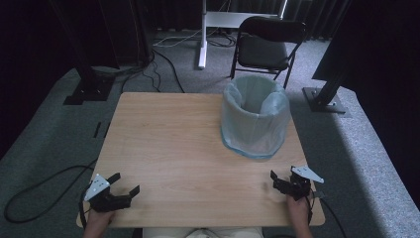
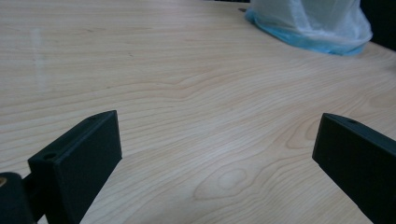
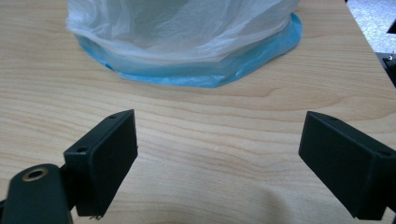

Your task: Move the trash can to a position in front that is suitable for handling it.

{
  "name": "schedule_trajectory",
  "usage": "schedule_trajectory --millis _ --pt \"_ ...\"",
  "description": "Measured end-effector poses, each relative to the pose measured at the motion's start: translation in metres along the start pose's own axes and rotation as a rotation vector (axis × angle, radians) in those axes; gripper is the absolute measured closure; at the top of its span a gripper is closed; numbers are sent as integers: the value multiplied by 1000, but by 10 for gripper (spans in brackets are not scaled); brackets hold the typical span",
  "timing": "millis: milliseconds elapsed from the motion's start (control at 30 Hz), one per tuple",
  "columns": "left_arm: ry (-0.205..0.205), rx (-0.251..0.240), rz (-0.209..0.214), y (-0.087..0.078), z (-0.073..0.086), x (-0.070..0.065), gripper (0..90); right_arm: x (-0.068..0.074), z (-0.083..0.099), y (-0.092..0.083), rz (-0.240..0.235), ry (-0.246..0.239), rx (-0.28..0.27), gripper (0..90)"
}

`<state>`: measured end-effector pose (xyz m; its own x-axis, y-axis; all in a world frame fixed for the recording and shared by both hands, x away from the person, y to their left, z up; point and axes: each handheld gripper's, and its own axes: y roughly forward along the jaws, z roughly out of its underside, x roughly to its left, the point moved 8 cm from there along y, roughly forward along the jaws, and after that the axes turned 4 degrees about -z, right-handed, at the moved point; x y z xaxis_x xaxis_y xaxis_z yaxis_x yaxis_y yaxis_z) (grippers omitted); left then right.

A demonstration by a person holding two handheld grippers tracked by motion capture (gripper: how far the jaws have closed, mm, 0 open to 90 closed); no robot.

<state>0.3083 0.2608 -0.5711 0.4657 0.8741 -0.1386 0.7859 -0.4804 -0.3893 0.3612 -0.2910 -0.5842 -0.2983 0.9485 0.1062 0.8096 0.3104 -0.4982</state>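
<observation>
Wooden table (image 1: 173, 139) — lined bin's (image 1: 255, 116) inside hidden — both tools (image 1: 126, 183) (image 1: 283, 179) agape.

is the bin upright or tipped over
Upright. The bin stands on its base on the table, its bag-lined mouth opening upward in the high view.

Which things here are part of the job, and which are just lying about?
Likely in use:
bin lined with a bag, on the table
left claw, open
right claw, open

Just around:
folding chair
floor cables
white stand
</observation>
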Motion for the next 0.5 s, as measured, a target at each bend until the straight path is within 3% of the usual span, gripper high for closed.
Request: schedule_trajectory --millis 167,300,400,500 --pt "-10 18 8 2 0 0 18 1 1 1 -6 -8 14 108" --pt "-47 52 59 9 0 -3 18 -1 0 3 -22 24 24 108" --pt "-19 68 62 19 -3 -5 18 -7 -3 4 -29 70 28 108" --pt "-15 80 77 33 -8 -6 18 -12 -6 6 -15 71 29 108"
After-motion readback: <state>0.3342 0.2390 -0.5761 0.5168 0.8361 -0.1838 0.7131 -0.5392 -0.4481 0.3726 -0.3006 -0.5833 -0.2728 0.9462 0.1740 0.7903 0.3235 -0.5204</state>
